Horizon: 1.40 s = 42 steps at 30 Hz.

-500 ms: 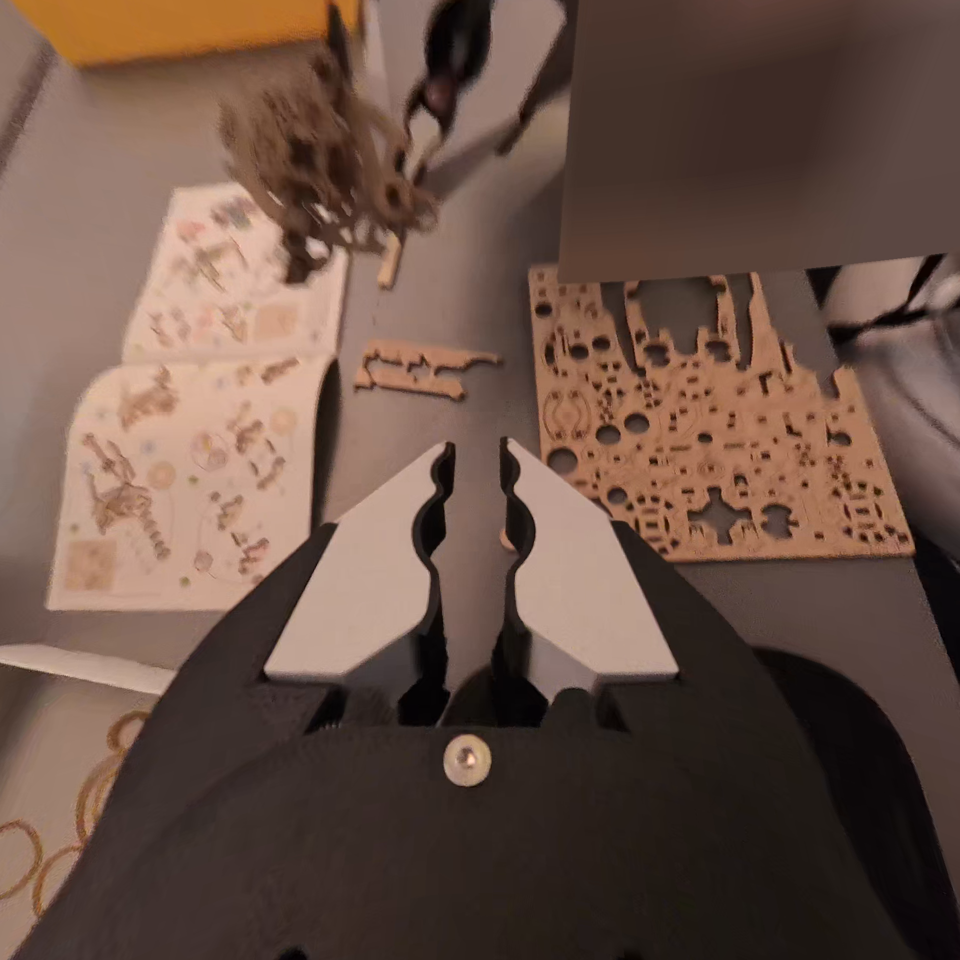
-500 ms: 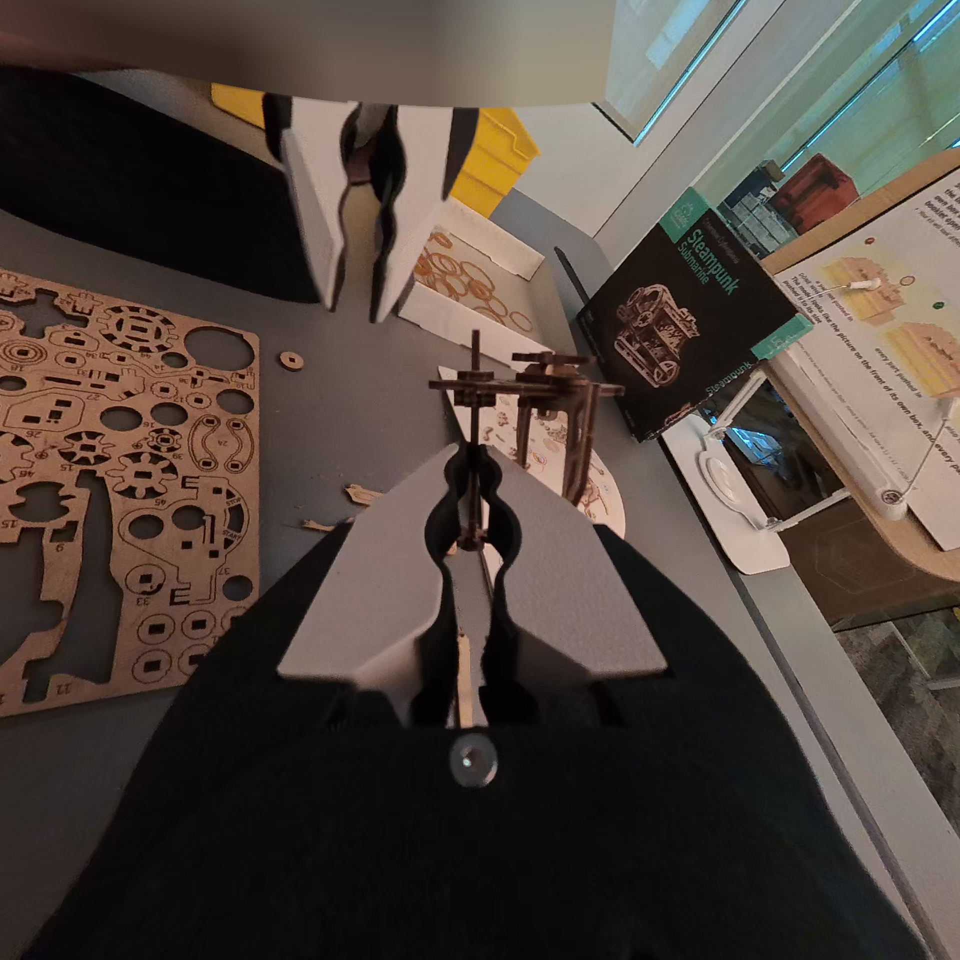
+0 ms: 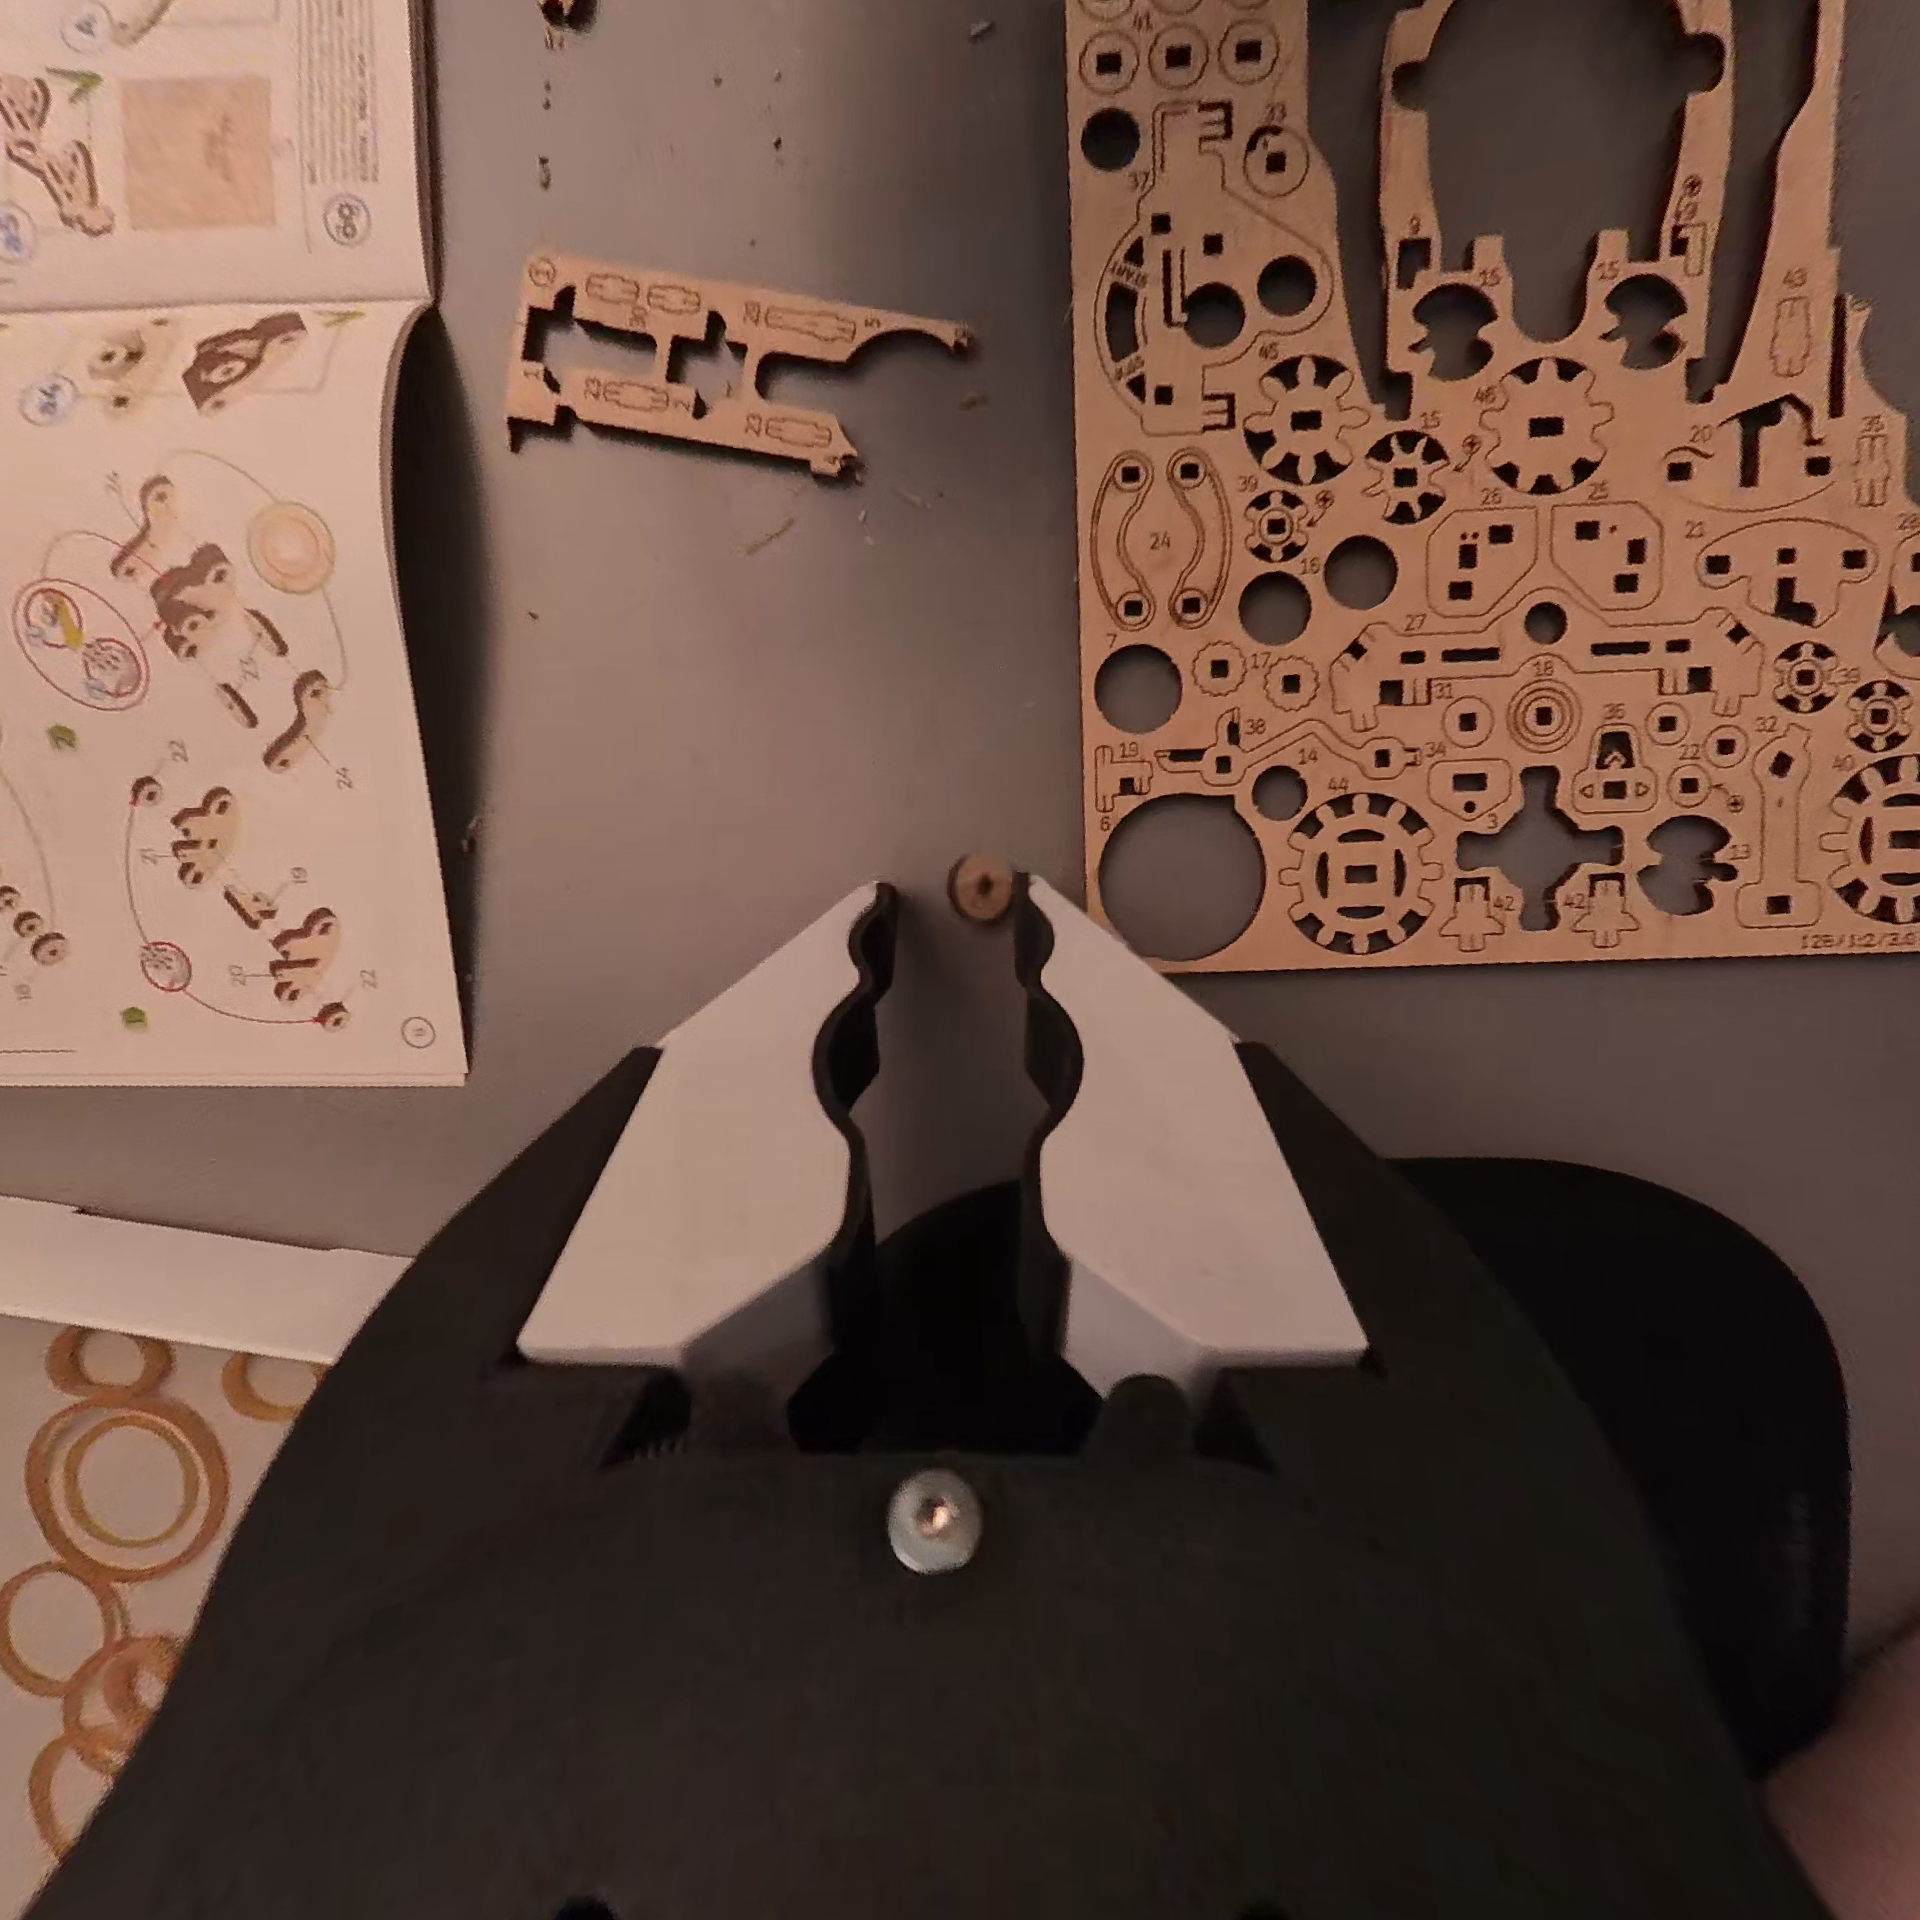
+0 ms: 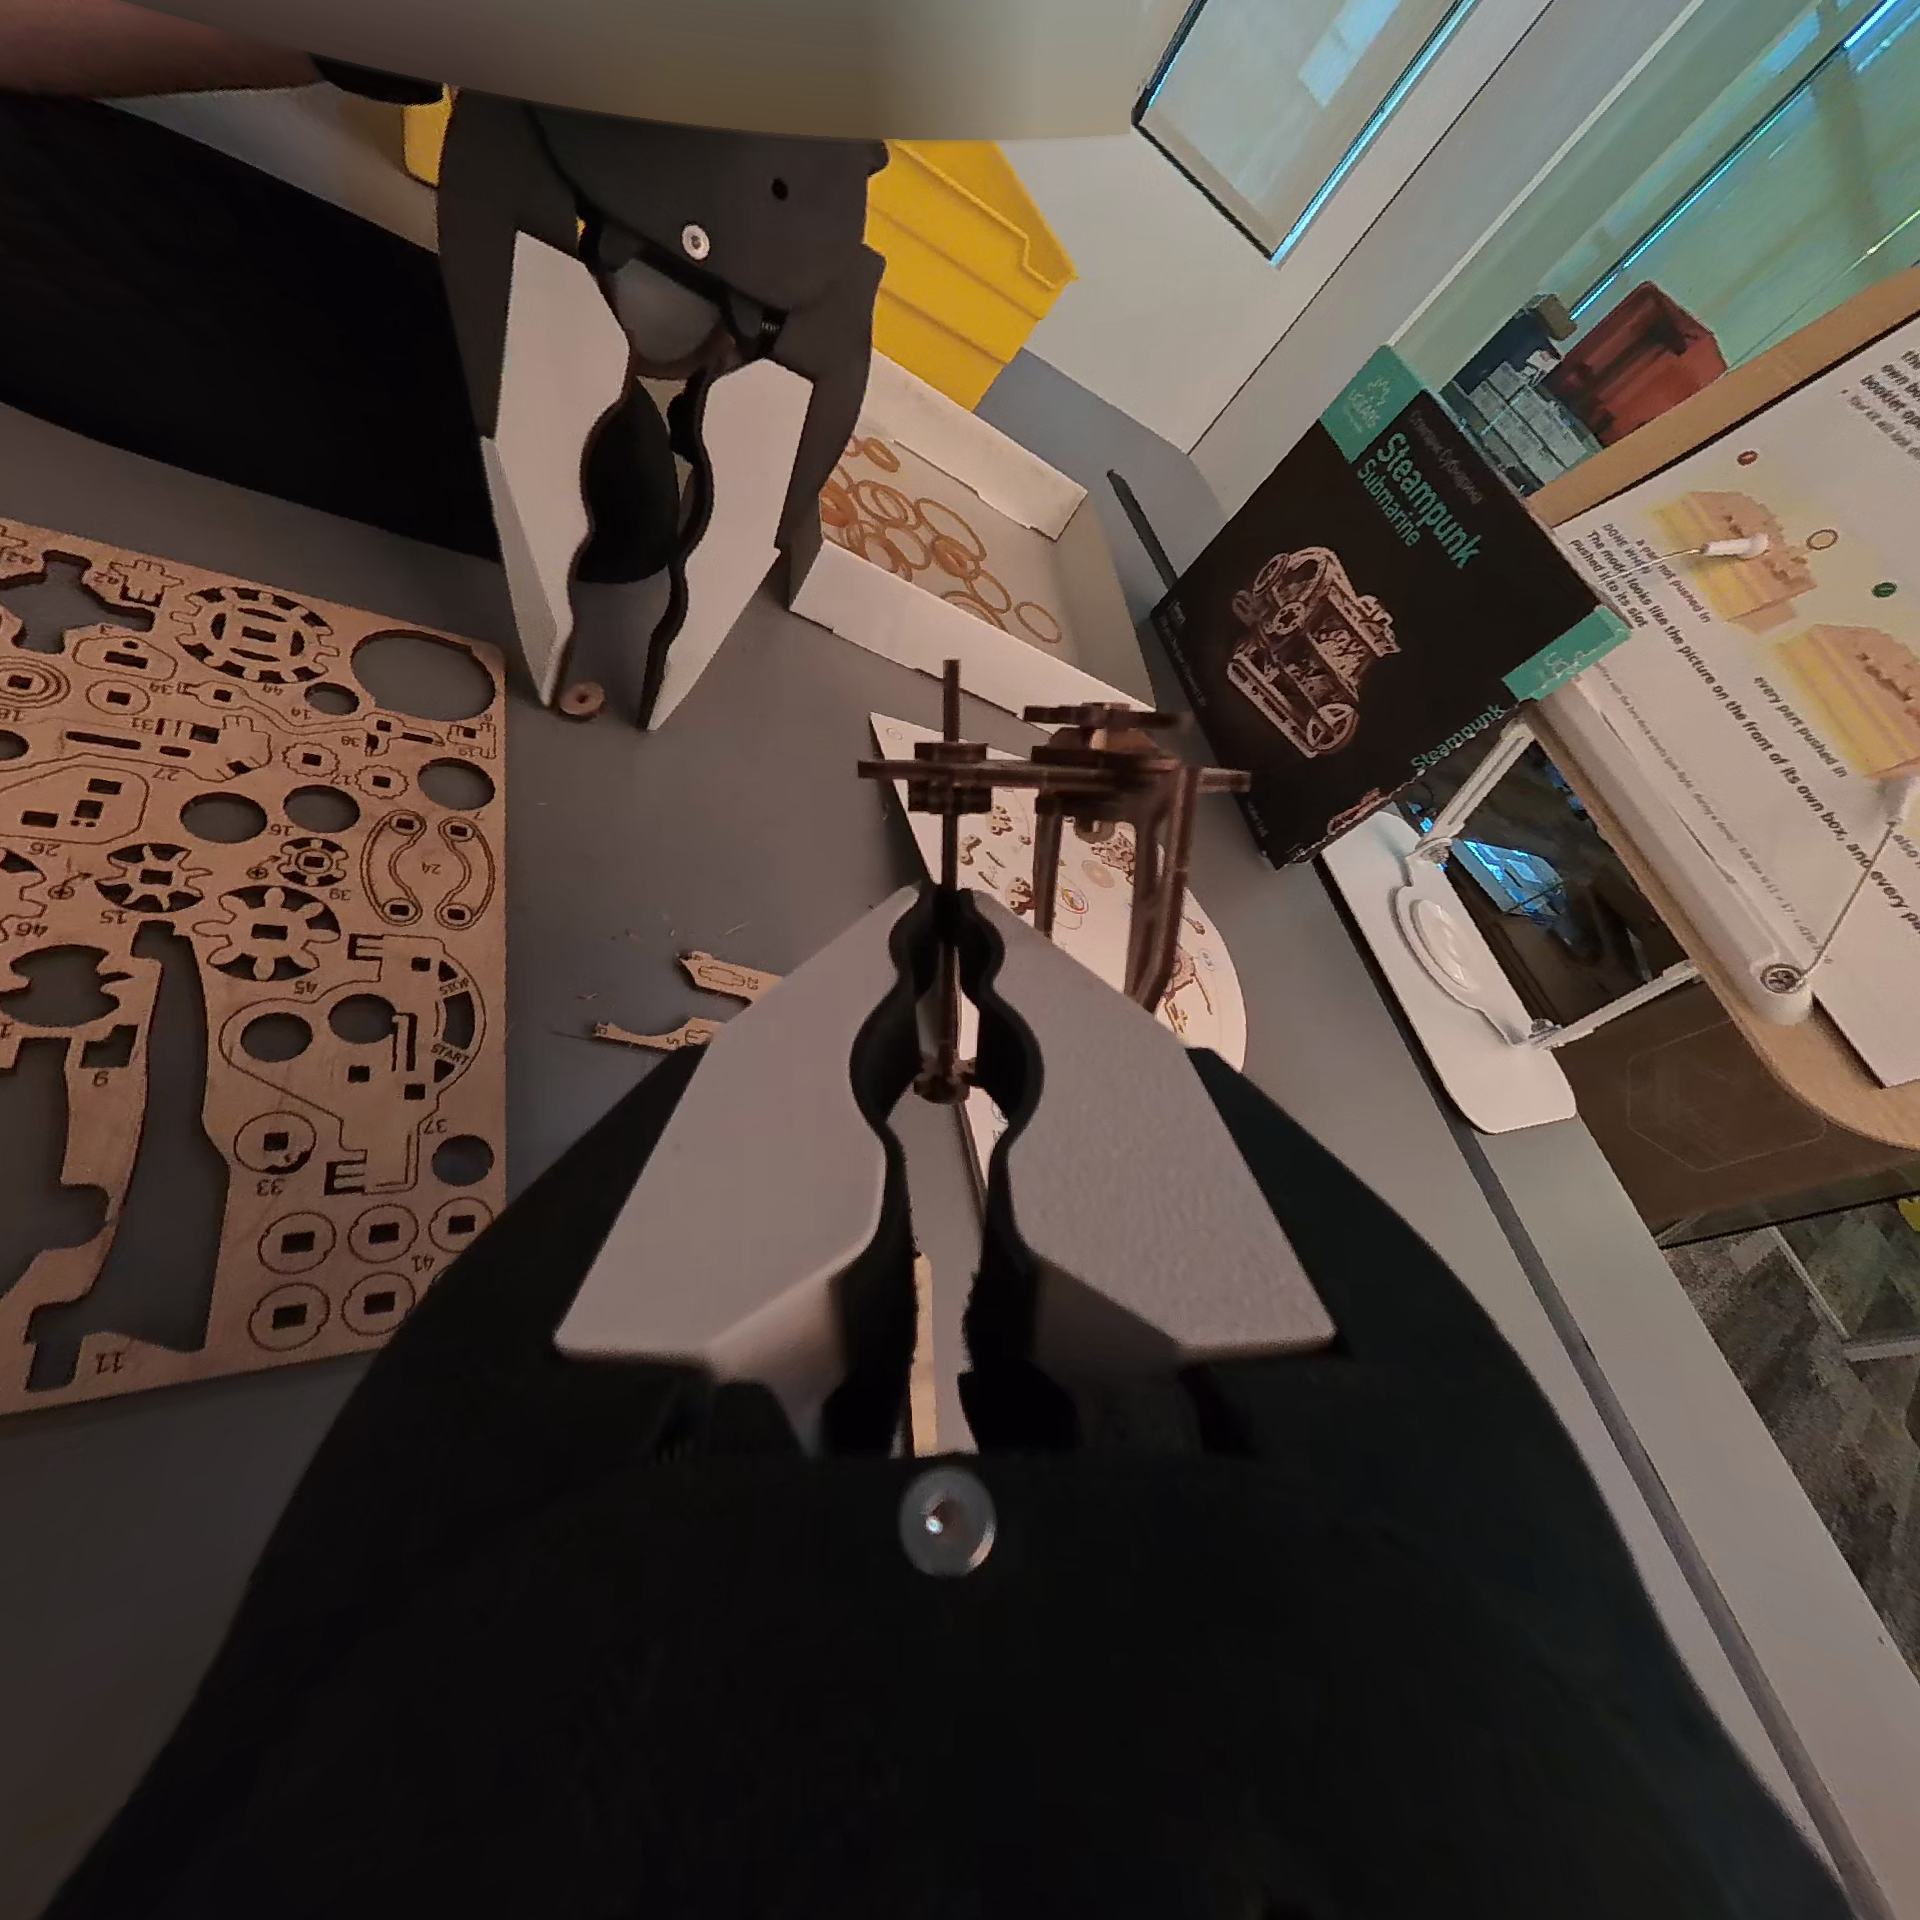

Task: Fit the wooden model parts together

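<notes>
A small round wooden washer (image 3: 981, 889) lies on the grey table, just left of the big laser-cut part sheet (image 3: 1475, 582). My left gripper (image 3: 952, 902) is open and lowered over it, with the washer between the fingertips, close to the right one. The right wrist view shows the same: the left gripper (image 4: 594, 709) stands tips-down around the washer (image 4: 580, 698). My right gripper (image 4: 943, 902) is shut on a thin plate of the dark half-built wooden model (image 4: 1049, 779) and holds it upright above the table.
An open instruction booklet (image 3: 208, 665) lies at the left, a small leftover sheet piece (image 3: 707, 364) beside it. A white tray of wooden rings (image 4: 935, 540), a yellow bin (image 4: 956, 270) and the kit box (image 4: 1371, 613) stand beyond. The table edge runs along the right. About 15 cm separates my left fingertips from my right.
My left gripper has dropped down toward the table and opened wider, so its tips now straddle the washer. The right gripper still holds the model in about the same place.
</notes>
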Each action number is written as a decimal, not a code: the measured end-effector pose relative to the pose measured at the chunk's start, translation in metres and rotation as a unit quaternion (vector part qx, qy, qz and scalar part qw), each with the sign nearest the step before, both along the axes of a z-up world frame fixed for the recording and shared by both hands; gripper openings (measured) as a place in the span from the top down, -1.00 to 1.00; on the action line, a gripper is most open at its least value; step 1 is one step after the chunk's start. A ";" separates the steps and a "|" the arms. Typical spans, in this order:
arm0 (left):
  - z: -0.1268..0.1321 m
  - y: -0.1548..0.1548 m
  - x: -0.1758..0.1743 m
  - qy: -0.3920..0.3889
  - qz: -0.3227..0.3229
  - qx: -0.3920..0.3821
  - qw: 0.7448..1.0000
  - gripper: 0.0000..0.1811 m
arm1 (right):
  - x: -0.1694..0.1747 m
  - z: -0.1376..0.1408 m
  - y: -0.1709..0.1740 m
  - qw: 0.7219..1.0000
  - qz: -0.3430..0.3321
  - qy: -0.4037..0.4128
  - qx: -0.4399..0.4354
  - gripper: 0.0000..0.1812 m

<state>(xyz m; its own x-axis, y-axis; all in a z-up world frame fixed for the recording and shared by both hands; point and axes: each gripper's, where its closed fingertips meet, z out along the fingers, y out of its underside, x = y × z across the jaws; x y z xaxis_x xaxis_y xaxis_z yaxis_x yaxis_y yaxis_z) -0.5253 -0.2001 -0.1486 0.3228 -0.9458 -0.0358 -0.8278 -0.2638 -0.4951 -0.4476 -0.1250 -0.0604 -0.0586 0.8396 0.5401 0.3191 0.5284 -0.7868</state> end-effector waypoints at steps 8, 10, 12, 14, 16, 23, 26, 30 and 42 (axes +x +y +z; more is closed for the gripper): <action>0.001 0.004 0.001 0.005 -0.004 0.018 1.000 0.75 | 0.000 0.000 0.000 1.000 0.000 -0.001 -0.001 0.99; 0.001 0.004 0.004 0.002 -0.010 0.024 1.000 0.76 | 0.001 0.000 0.001 1.000 0.000 -0.001 0.000 0.99; 0.001 0.003 0.006 0.000 -0.019 0.027 0.999 0.80 | 0.001 0.000 0.001 1.000 0.000 -0.001 0.000 0.99; 0.001 0.003 0.007 -0.001 -0.022 0.029 0.999 0.85 | 0.001 0.000 0.000 1.000 0.000 -0.001 0.000 0.99; 0.001 0.002 0.006 -0.004 -0.021 0.024 0.999 0.88 | 0.001 0.000 0.000 1.000 0.001 -0.002 0.001 0.99; 0.001 0.007 0.006 -0.007 -0.007 0.025 1.000 0.86 | 0.001 0.001 0.002 1.000 -0.001 -0.002 0.001 0.99; 0.001 0.007 0.005 -0.010 -0.002 0.019 1.000 0.82 | 0.002 0.001 0.002 1.000 -0.003 -0.001 0.002 0.99; 0.001 0.006 0.006 -0.005 -0.011 0.024 1.000 0.88 | 0.002 0.001 0.003 1.000 -0.004 -0.003 0.002 0.99; 0.001 0.007 0.007 -0.018 -0.005 0.015 1.000 0.88 | 0.002 0.000 0.005 1.000 -0.007 -0.005 0.007 1.00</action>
